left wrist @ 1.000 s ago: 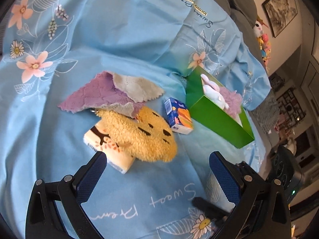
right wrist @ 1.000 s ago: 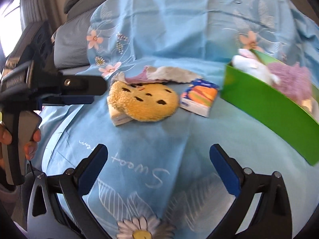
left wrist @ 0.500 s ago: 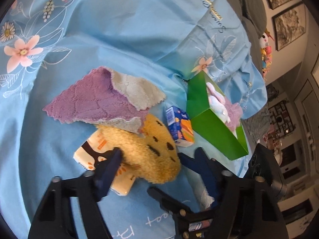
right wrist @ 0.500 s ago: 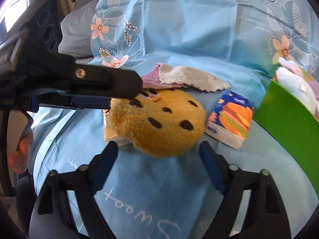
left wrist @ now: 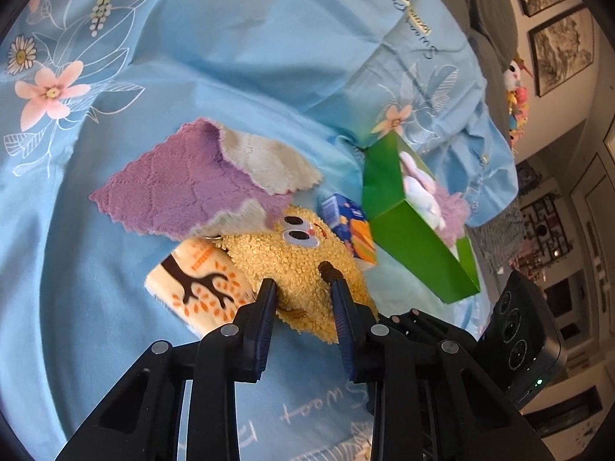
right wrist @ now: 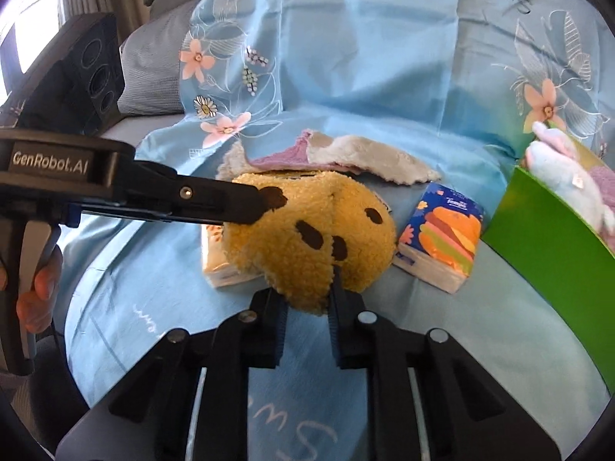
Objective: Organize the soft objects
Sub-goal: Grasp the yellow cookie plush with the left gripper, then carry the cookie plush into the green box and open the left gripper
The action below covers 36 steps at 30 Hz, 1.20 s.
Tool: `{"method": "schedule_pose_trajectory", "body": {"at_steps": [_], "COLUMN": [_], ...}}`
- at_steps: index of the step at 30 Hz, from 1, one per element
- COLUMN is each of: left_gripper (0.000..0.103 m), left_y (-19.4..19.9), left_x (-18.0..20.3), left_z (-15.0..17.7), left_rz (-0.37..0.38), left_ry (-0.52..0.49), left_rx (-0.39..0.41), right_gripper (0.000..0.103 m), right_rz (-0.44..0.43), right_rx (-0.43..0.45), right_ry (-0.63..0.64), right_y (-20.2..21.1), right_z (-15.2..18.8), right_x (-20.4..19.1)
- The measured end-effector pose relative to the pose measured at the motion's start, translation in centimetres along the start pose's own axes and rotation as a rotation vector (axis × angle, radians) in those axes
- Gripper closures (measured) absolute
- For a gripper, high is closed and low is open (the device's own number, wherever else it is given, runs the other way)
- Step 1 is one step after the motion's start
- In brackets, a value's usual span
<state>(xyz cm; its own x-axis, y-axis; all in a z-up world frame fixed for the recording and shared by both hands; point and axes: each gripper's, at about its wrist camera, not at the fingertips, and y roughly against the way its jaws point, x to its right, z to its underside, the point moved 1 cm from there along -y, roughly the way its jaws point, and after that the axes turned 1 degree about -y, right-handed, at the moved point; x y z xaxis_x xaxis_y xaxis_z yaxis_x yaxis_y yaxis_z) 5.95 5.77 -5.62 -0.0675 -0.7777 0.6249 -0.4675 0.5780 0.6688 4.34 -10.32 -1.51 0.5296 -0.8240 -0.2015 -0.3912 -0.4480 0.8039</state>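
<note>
A: Where's the yellow plush toy (left wrist: 307, 265) and which way does it run?

B: It lies on the blue sheet (left wrist: 230, 57), partly over a tissue pack (left wrist: 196, 288), long axis from the purple cloth (left wrist: 184, 188) toward the grippers; its eyes face the cloth end.

A: And the fingers?

B: The left gripper (left wrist: 301, 288) is pinched narrow on the plush's near edge, fabric bunched between the pads. The right gripper (right wrist: 307, 299) is likewise closed on its lower edge (right wrist: 307, 246). A second tissue pack (right wrist: 442, 238) sits just beside the plush, with the green box (right wrist: 557, 249) beyond it
</note>
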Motion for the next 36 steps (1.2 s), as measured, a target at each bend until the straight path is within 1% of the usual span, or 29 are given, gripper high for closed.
{"method": "schedule_pose_trajectory", "body": {"at_steps": [5,9,14,17,24,28,33,36], "left_gripper": [0.073,0.073,0.073,0.073,0.073,0.073,0.073,0.073], "left_y": [2.2,3.5,3.6,3.2,0.8,-1.7,-5.0,-7.3], "left_x": [2.4,4.8,8.8,10.9,16.6,19.9,22.6,24.3], "left_z": [1.3,1.7,1.2,0.7,-1.2,-2.9,-4.9,-5.9], "left_rz": [0.015,0.027,0.037,0.047,0.049,0.055,0.075,0.073], "left_ry": [-0.056,-0.104,-0.184,-0.221,-0.334,-0.390,-0.406,-0.426], "left_rx": [0.018,0.038,0.053,0.058,0.052,0.039,0.007,-0.006], "right_gripper": [0.085,0.085,0.085,0.085,0.085,0.085,0.085,0.084], "right_rz": [0.001,0.021,0.072,0.104,0.169,0.212,0.249,0.276], "right_rx": [0.044,0.101,0.164,0.202,0.268,0.289,0.305,0.307], "right_ry": [0.013,0.016,0.001,-0.019,-0.101,-0.149,-0.226,-0.246], "right_y": [3.0,6.1,9.1,10.7,13.2,14.5,15.0,15.0], "right_z": [0.7,1.0,0.9,0.7,0.3,0.0,-0.8,-1.0], "right_x": [-0.8,-0.9,0.2,1.5,5.6,8.7,13.4,15.4]}}
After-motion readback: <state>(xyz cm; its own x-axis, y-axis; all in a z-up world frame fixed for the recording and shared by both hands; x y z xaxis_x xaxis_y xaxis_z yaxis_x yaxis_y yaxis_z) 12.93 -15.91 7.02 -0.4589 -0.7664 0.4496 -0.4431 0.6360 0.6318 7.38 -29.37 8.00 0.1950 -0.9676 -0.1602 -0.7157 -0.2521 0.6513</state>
